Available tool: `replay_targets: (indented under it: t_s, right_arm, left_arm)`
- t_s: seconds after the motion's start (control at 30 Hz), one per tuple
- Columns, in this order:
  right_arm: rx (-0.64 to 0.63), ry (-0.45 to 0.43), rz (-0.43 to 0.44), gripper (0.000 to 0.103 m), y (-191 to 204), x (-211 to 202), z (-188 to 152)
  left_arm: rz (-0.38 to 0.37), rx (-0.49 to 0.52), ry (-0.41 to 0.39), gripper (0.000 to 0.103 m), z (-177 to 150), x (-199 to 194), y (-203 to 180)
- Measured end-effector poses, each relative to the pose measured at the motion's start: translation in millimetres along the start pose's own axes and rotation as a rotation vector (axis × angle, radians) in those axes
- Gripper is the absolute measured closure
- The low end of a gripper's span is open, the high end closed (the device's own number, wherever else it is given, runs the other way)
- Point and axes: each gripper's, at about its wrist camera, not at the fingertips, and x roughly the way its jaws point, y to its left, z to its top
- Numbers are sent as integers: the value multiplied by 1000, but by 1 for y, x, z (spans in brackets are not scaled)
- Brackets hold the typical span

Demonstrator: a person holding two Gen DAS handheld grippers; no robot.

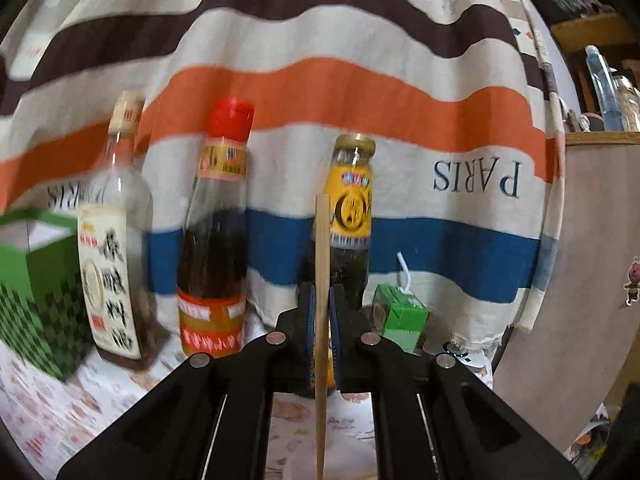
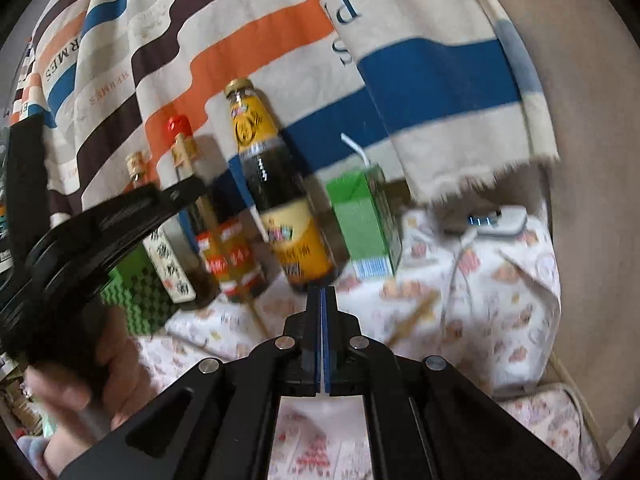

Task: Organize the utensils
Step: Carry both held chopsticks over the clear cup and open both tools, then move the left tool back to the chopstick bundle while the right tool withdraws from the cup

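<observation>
L gripper point(image 1: 321, 312) clamped on thin wooden chopstick point(image 1: 322, 240), R gripper point(image 2: 322, 300) together, empty: keep stick upright, ease twd green checkered box point(image 1: 36, 288).

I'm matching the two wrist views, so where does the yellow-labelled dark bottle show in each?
Left wrist: yellow-labelled bottle upright at centre, right behind the held chopstick.
Right wrist: it leans left of centre, above the shut gripper.
Shared landmark: green carton just right of it.

A home: sauce bottles point(image 1: 212, 236) on a patterned tablecloth point(image 2: 500, 280).
</observation>
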Motion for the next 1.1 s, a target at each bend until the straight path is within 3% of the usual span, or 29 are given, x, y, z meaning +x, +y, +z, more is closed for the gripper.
replay_targets:
  t_s: [0.2,0.37,0.57,0.67,0.73,0.87,0.93,1.1]
  right_arm:
    - [69,120,-63,102,-17,6,-20]
    - [103,222,-177,102,-41,24,-32]
    - [244,379,-108,101,-74,52,-51]
    - [255,429,-136,100,-81,65,-63]
    - [251,450,-203,100,-85,71,-70]
    - [261,481,-182,90,-86,78,-74]
    - [260,478,-176,82,-86,78,-75]
    - [264,475,-162,73,-88,78,-75]
  left_arm:
    - [-9,27,85,97,-32,5,-3]
    - [-55,90,188,97,-46,5,-2]
    - [-56,83,310,97,-52,14,2]
    - [-41,94,350,97,-53,16,1]
    - [-28,75,373,97,-49,17,4]
    - [-49,78,367,95,-38,9,6]
    - [-46,103,342,82,-32,0,5]
    - [-64,95,298,67,-22,-31,17]
